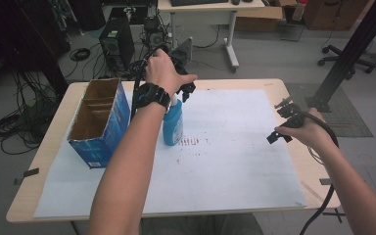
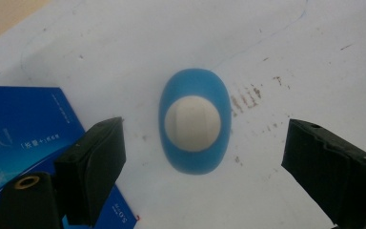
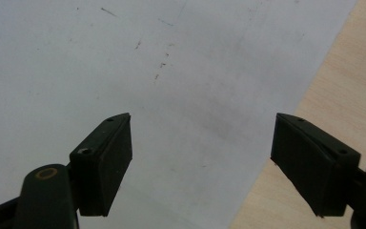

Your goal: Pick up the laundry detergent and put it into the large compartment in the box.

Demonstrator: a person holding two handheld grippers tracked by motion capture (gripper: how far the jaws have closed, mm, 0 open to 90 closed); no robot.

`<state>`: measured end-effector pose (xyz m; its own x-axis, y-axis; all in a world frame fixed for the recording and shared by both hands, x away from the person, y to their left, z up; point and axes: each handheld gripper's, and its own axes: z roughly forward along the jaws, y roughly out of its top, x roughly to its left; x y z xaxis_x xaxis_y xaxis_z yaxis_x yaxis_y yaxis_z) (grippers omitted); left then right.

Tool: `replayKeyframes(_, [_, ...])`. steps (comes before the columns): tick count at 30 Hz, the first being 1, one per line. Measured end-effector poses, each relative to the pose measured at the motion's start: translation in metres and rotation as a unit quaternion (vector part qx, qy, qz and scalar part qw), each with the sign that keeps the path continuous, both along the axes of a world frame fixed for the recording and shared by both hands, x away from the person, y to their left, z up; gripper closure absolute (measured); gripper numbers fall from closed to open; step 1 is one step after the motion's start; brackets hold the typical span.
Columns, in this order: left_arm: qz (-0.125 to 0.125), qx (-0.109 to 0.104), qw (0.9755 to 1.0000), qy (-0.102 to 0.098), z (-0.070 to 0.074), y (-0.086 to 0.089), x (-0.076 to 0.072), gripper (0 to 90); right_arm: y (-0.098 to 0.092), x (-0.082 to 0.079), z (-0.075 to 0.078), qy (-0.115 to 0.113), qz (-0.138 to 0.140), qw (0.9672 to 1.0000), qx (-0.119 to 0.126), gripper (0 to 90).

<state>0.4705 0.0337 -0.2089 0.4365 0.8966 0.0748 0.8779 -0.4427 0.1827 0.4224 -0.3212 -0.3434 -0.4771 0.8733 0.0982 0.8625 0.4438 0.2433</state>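
A blue bottle [image 1: 173,126] with a white cap stands upright on the white paper sheet [image 1: 225,166], just right of an open blue carton [image 1: 100,122]. My left gripper [image 1: 179,95] hangs straight above the bottle, pointing down. In the left gripper view its jaws stand open, one on each side of the bottle [image 2: 195,83] and its white cap [image 2: 193,124], neither touching it. My right gripper [image 1: 280,121] hovers open and empty over the sheet's right edge, where the paper [image 3: 124,62] meets bare table wood [image 3: 333,95].
The carton [image 2: 24,129] is open at the top and lies close to the left jaw. The wooden table [image 1: 54,147] shows around the sheet. Beyond its far edge are a computer tower [image 1: 116,44], floor cables and a black frame post [image 1: 352,49].
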Motion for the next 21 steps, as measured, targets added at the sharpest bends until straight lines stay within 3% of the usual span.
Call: replayKeyframes(21, [-0.006,0.011,0.9999,-0.004,-0.0084,-0.0024,0.0052,14.9,-0.0012,-0.0002,-0.0009,0.000,-0.002,1.0000,0.001,21.7])
